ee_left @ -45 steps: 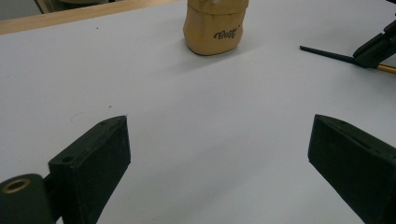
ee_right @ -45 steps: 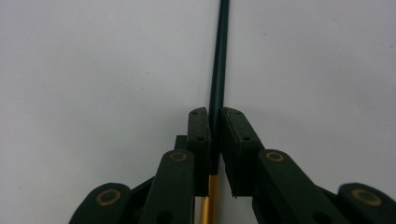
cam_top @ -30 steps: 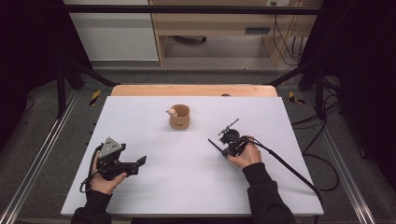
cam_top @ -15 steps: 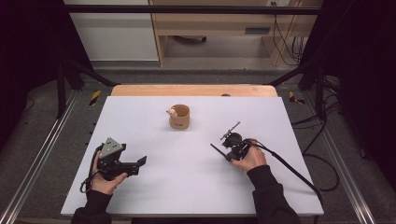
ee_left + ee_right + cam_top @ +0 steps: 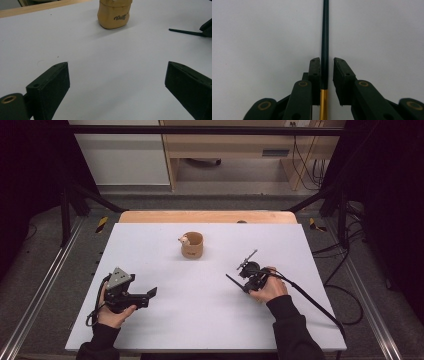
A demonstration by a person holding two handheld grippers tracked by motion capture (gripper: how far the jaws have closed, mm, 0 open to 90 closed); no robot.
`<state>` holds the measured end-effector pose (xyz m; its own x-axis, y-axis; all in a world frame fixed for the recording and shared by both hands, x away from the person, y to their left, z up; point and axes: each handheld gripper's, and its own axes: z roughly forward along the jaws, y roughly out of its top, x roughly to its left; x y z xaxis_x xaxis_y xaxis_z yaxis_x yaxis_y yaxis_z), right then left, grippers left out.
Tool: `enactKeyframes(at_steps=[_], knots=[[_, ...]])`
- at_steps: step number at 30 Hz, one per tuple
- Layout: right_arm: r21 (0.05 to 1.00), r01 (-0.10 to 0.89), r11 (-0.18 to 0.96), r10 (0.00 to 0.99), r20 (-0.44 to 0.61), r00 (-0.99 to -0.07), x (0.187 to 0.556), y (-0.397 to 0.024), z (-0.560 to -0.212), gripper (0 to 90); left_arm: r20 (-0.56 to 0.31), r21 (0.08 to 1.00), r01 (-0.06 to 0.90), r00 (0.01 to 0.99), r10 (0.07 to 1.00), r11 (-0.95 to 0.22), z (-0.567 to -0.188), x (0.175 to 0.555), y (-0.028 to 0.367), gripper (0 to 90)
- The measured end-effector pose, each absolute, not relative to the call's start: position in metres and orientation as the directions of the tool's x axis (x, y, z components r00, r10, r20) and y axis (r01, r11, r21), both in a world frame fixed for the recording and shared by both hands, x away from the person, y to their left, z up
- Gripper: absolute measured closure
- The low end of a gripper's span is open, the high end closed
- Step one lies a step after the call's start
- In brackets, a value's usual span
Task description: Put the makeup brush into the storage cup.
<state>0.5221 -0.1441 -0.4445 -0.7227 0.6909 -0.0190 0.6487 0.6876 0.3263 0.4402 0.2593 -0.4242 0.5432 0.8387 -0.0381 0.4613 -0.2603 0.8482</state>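
Release of the rod (image 5: pixel 325 37), right of the cup (image 5: pixel 192 245), looks nearly complete: right tongs (image 5: pixel 327 60) have just been opening, slightly parted around it; left tongs (image 5: pixel 118 72) wide open, empty.

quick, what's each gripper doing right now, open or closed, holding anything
Left gripper: open, holding nothing.
Right gripper: jaws just opening, a gap beside the thin dark stick between them; open.
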Motion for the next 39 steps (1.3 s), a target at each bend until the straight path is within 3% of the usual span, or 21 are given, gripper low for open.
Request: enactKeyframes(at_steps=[22, 39], knots=[[0.242, 0.658, 0.713, 0.677, 0.005, -0.736, 0.5268, -0.1372, -0.4465, 83.3, -0.034, 0.845, 0.463, 0.544, 0.838, -0.266, -0.4248, 0.4404, 0.2587, 5.3], [0.329, 0.607, 0.724, 0.651, -0.035, -0.758, 0.5192, -0.1409, -0.4398, 83.6, -0.033, 0.846, 0.463, 0.544, 0.839, -0.266, -0.4241, 0.4405, 0.2588, 5.3]])
